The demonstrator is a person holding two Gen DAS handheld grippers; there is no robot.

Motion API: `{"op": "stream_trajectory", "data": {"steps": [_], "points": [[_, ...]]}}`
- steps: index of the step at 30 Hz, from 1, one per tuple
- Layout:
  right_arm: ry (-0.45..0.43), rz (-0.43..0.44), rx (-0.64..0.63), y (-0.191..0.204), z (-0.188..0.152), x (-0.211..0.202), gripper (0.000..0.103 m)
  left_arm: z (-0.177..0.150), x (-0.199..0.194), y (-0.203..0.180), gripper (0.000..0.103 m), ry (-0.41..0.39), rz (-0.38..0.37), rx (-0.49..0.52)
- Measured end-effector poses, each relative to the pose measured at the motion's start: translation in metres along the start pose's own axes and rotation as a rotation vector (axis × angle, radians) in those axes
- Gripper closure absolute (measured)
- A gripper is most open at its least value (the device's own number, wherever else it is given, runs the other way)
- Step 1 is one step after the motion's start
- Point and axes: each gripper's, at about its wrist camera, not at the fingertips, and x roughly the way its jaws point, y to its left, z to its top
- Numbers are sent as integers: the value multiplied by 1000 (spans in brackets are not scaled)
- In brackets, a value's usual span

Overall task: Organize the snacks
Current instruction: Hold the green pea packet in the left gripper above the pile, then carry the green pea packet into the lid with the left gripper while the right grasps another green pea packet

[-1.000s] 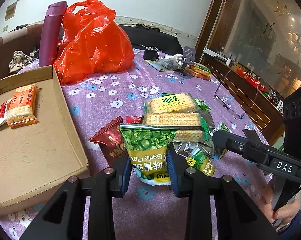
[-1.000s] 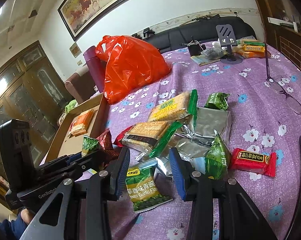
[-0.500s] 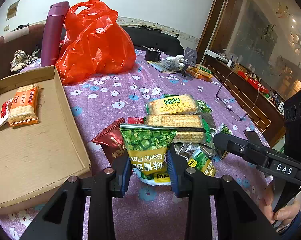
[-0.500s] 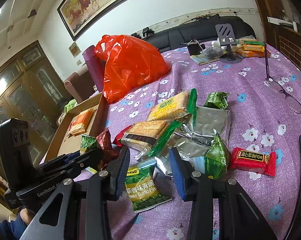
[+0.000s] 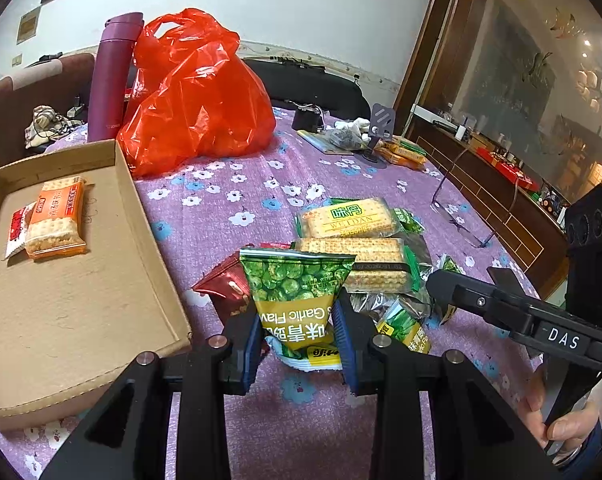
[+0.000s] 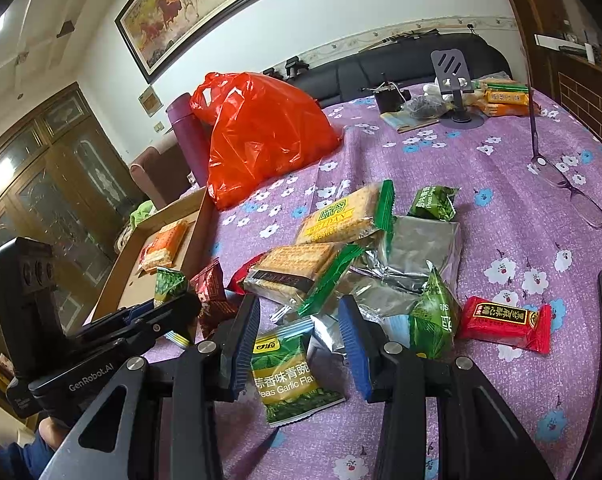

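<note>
My left gripper point(image 5: 297, 318) is shut on a green garlic-pea packet point(image 5: 297, 284), which it holds upright just off the purple flowered cloth, right of the cardboard tray point(image 5: 81, 300). An orange cracker packet point(image 5: 55, 216) lies in that tray. My right gripper point(image 6: 299, 308) stands open over a second green pea packet point(image 6: 289, 372), which lies flat on the cloth between its fingers; the pads do not touch it. Behind it sits a pile of snacks: two cracker packs point(image 6: 341, 220), silver foil packs point(image 6: 417, 252) and a dark red packet point(image 6: 211, 292).
A full red plastic bag point(image 5: 197, 96) and a purple flask point(image 5: 113, 80) stand at the back left. Glasses point(image 6: 569, 184) lie at the right and a red snack bar point(image 6: 505, 324) near the front right. A phone stand point(image 6: 453, 76) and more packets are at the far end.
</note>
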Motion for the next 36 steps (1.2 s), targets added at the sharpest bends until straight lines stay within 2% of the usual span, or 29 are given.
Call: {"op": "stream_trajectory", "data": {"steps": [23, 30, 36], "points": [[-14, 8, -24, 8, -1, -3, 59, 4, -20, 10, 72, -34, -7, -35], [6, 27, 15, 5, 1, 0, 59, 7, -36, 21, 72, -65, -7, -49], [12, 70, -7, 34, 0, -6, 58, 10, -52, 43, 71, -97, 11, -96]]}}
